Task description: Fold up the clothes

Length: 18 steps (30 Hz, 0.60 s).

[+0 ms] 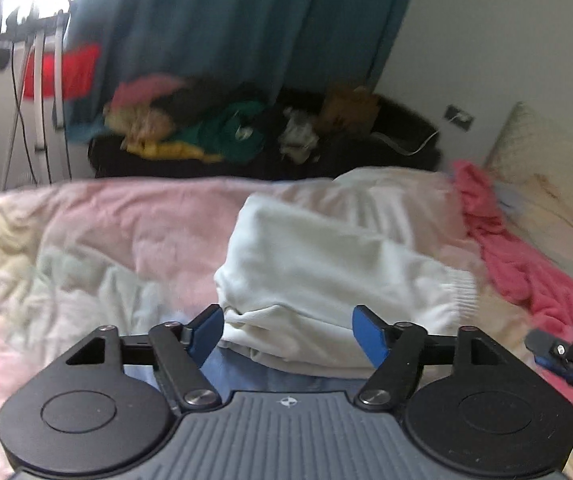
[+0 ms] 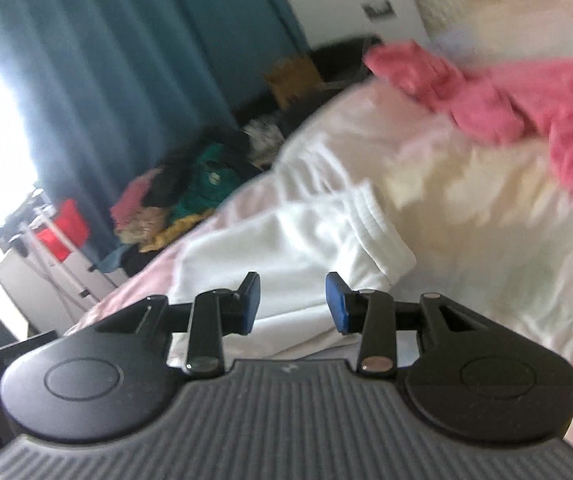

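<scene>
A folded white sweatshirt (image 1: 318,264) lies on the pink bedspread (image 1: 126,232), its ribbed cuff at the right. My left gripper (image 1: 288,332) is open and empty, its blue pads just in front of the near edge of the garment. The right gripper's tip shows at the right edge of the left wrist view (image 1: 566,356). In the right wrist view the same white sweatshirt (image 2: 294,240) lies ahead, and my right gripper (image 2: 292,306) is open and empty just above its near edge. A pink garment (image 1: 518,256) lies crumpled to the right; it also shows in the right wrist view (image 2: 506,96).
A pillow (image 1: 546,168) stands at the head of the bed on the right. Beyond the bed a black couch (image 1: 266,156) holds a pile of mixed clothes (image 1: 190,128). A teal curtain (image 1: 226,20) hangs behind. A rack with a red item (image 1: 62,72) stands at far left.
</scene>
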Tool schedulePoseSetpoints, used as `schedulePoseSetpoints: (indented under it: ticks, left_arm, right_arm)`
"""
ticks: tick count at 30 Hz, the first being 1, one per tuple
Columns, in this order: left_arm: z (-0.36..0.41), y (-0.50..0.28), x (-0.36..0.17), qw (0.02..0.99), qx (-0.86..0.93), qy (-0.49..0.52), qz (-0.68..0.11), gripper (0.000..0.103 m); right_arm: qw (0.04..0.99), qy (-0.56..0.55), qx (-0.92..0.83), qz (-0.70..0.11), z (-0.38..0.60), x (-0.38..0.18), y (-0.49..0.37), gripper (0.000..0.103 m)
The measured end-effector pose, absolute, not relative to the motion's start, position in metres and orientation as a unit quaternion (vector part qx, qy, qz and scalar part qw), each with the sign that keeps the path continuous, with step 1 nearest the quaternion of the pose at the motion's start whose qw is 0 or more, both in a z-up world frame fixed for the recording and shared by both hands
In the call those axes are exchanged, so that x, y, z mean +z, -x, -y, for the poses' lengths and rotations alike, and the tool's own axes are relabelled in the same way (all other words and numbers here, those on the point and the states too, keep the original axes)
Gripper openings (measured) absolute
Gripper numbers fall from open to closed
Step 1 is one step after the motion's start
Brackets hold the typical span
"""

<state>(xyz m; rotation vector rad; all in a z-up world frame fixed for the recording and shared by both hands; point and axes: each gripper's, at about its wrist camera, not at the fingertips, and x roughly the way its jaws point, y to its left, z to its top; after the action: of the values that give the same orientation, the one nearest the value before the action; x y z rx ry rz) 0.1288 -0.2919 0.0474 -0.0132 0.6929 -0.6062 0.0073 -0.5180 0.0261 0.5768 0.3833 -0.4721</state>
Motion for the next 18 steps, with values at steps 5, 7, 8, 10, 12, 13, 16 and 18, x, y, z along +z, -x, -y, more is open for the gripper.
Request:
schedulePoseSetpoints:
  ticks: [5, 7, 8, 10, 12, 13, 16, 18]
  left_arm:
    - [0.266, -0.053, 0.086, 0.913, -0.307, -0.028, -0.268, 0.097]
    - [0.252, -0.027, 0.096, 0.916, -0.32, -0.026, -0.241, 0.103]
    - [0.244, -0.014, 0.098, 0.918, -0.322, -0.019, -0.233, 0.103]
    - [0.228, 0.009, 0.102, 0.921, -0.324, -0.009, -0.217, 0.103]
    - [0.214, 0.033, 0.103, 0.924, -0.329, -0.012, -0.197, 0.103]
    - [0.208, 0.043, 0.103, 0.925, -0.328, -0.011, -0.19, 0.103]
    - [0.19, 0.066, 0.101, 0.933, -0.315, -0.007, -0.172, 0.103]
    - [0.18, 0.077, 0.099, 0.939, -0.305, -0.007, -0.161, 0.103]
  right_arm:
    - [0.943, -0.202, -0.216, -0.15, 0.475, 0.064, 0.037, 0.082]
    - [0.954, -0.164, -0.222, -0.116, 0.457, 0.074, 0.058, 0.099]
    - [0.958, -0.152, -0.22, -0.107, 0.45, 0.077, 0.067, 0.102]
    - [0.962, -0.143, -0.207, -0.103, 0.439, 0.082, 0.082, 0.102]
    - [0.965, -0.145, -0.194, -0.099, 0.429, 0.083, 0.098, 0.102]
    - [0.966, -0.145, -0.19, -0.098, 0.425, 0.084, 0.105, 0.102]
    - [0.968, -0.139, -0.187, -0.089, 0.411, 0.085, 0.123, 0.102]
    - [0.97, -0.136, -0.184, -0.086, 0.404, 0.082, 0.131, 0.102]
